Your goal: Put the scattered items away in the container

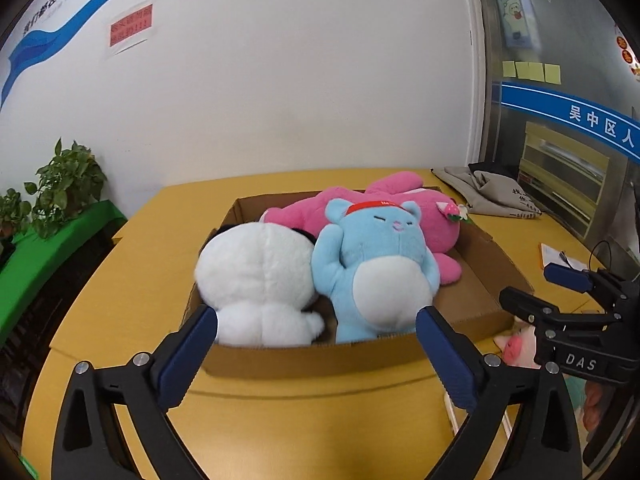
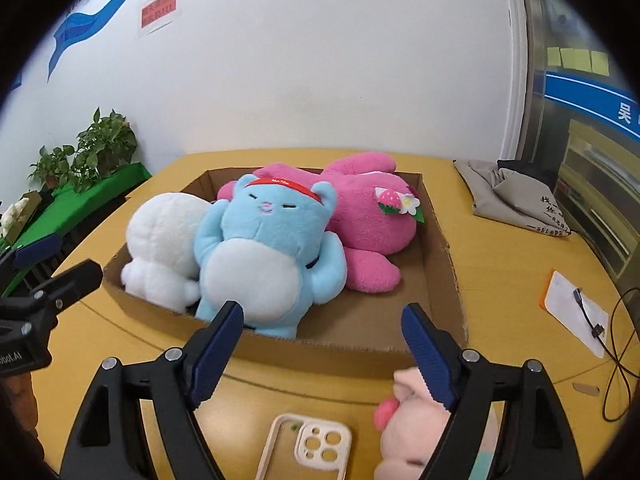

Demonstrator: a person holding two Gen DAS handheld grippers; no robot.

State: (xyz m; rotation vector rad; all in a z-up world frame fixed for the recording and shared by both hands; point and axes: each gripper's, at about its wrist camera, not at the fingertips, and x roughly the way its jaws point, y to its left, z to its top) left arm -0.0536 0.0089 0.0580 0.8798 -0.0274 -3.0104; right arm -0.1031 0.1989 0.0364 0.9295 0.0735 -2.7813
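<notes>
Nearest the right wrist camera, the right gripper (image 2: 322, 322) stands spread with nothing between its blue ribbed pads, hanging just short of the near wall of the shallow brown cardboard box (image 2: 452, 264). Under it on the yellow tabletop (image 2: 500, 248) lie a cream phone case with round camera cut-outs (image 2: 304, 446) and a pale pink plush pig (image 2: 404, 428), both outside the box; the pig sits beneath the right-hand finger, close to the box's near wall. Whether the finger touches it cannot be told.

From the left wrist view, the left gripper (image 1: 316, 322) is likewise spread wide and empty, its tips level with the box's near rim (image 1: 320, 354). The other gripper shows at that view's right edge, just off the box's near right corner, with the pig under it.

Inside the box three soft toys lie packed together: a white fluffy plush with black patches (image 1: 256, 276) against the left wall, a light blue plush cat with a red headband and white belly (image 1: 376, 260) in the middle touching it, and a bright pink plush rabbit with a strawberry and flower trim (image 1: 360, 210) along the back, one ear hanging over the far rim. Bare cardboard floor stays open in the near right part of the box.

Further right on the table lie a crumpled grey cloth bag (image 2: 516, 196), a white card with an orange edge (image 2: 576, 312) and a thin black cable (image 2: 618, 364), well apart from the box. Potted green plants (image 2: 86, 152) stand beyond the left table edge.
</notes>
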